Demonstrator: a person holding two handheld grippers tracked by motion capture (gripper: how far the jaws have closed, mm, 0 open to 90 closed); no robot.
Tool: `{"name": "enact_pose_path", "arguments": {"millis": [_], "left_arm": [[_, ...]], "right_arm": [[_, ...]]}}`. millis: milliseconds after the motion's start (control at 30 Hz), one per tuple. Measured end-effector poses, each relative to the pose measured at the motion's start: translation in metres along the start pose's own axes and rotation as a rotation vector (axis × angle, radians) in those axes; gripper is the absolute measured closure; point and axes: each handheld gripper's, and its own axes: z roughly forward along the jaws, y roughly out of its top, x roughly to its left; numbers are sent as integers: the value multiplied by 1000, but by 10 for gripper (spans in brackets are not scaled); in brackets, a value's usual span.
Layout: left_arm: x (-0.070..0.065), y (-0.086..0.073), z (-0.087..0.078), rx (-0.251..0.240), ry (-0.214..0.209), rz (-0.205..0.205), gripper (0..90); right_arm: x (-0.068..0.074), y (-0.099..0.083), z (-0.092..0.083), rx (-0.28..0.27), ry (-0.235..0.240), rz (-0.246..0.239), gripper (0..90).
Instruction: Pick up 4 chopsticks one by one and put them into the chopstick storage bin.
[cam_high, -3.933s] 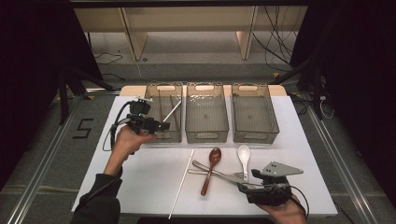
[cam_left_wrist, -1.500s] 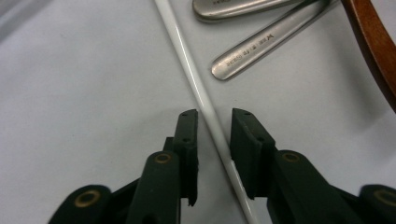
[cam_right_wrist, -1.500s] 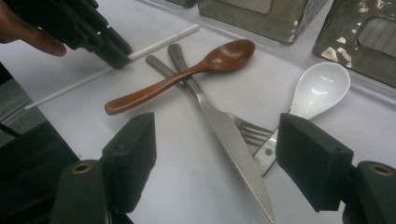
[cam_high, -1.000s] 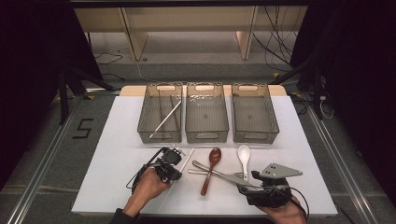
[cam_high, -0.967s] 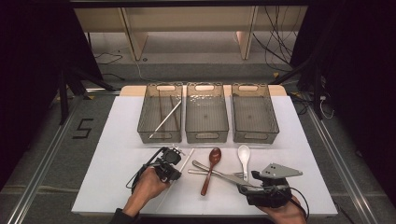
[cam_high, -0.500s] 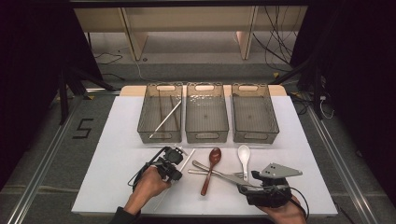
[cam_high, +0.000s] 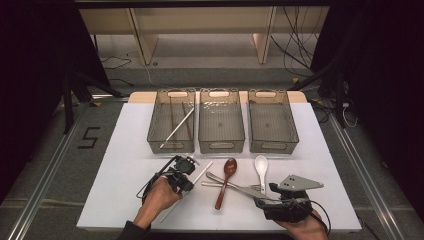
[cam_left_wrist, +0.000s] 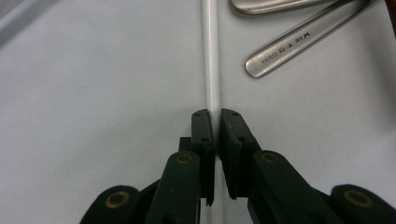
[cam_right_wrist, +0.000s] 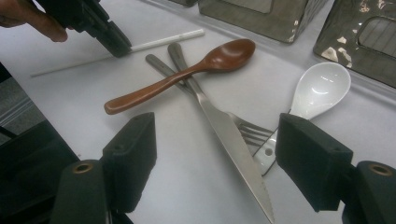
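- One chopstick (cam_high: 176, 126) already lies in the leftmost bin (cam_high: 156, 134); its white twin (cam_left_wrist: 212, 70) is on the counter (cam_high: 120, 190) just left of the wooden spoon (cam_high: 226, 181).
- The left gripper (cam_left_wrist: 215, 116) has just been closing and now pinches that white chopstick (not yet lifted, I'd judge).
- The right gripper (cam_right_wrist: 215, 154) hangs spread wide over the knife (cam_right_wrist: 229, 140), fork and white spoon (cam_right_wrist: 317, 91), all unsorted.

Chopstick (cam_left_wrist: 212, 70): plain white.
My left tool (cam_left_wrist: 216, 122): black, with brass-coloured rivets.
Wooden spoon (cam_right_wrist: 187, 72): reddish brown.
Soup spoon (cam_right_wrist: 322, 86): glossy white.
Knife (cam_right_wrist: 229, 135): silver.
Tabletop (cam_high: 125, 150): white.
Bins (cam_high: 221, 142): smoky grey.
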Motion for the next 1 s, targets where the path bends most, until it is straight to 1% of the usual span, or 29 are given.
{"name": "enact_pose_path", "arguments": {"millis": [200,333,400,433,500,533,600,633,700,733,767,867,1000], "left_arm": [[2,-1,0,-23,-8,1,842],[6,-2,-3,-38,-10,1,843],[9,-2,-6,-52,-12,-5,843],[11,-2,-8,-51,-18,-6,843],[13,-3,-11,-66,-27,-9,843],[14,-3,-12,-62,-30,-7,843],[16,-4,-14,-74,-31,-12,843],[16,-4,-15,-67,-37,-8,843],[17,-4,-17,-79,-42,-11,843],[17,-5,-18,-75,-47,-6,843],[18,-5,-20,-85,-51,-7,843],[17,-5,-26,-94,-60,3,843],[16,-5,-37,-117,-73,13,843]], "right_arm": [[0,0,0,0,2,2,302],[-1,0,0,-4,1,1,301],[-1,0,0,-4,0,3,302],[-1,0,-1,-3,0,4,302],[-1,0,-1,-4,0,4,302],[-1,0,-1,-4,1,3,302],[-1,0,-1,-4,0,3,301],[-1,0,-1,-3,0,4,302],[-1,0,-1,-4,0,3,301],[-1,0,-1,-4,-1,2,301],[-1,0,-1,-4,-2,4,301],[-1,0,-1,-4,-1,1,301],[-2,0,-1,-5,-1,3,301]]}}
